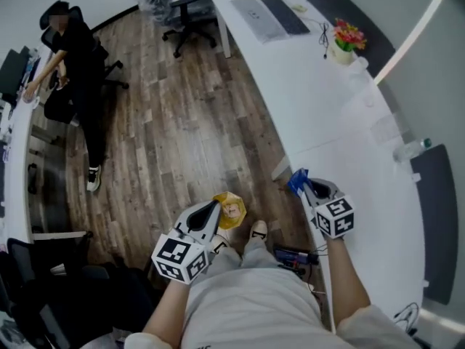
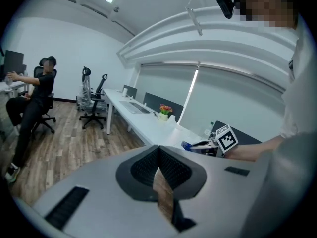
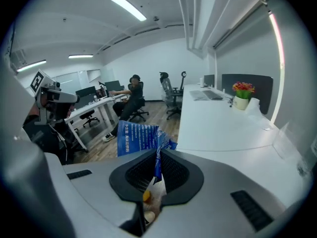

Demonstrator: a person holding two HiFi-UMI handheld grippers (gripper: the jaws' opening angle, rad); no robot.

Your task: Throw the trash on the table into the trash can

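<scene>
Right hand-held gripper point(image 3: 158, 155): clamped on a crumpled blue printed wrapper point(image 3: 138, 138), at the white table's point(image 1: 334, 115) front edge.
Left hand-held gripper point(image 1: 215, 208): jaws together, apparently empty.
Remaining: trash can unseen; drop pending.

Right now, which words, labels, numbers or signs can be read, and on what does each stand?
Crumpled blue plastic wrapper in the right gripper: white print, too small to read.
White marker cube on that gripper, and the one on the left gripper: black square patterns, no words.
Nothing else legible.
</scene>
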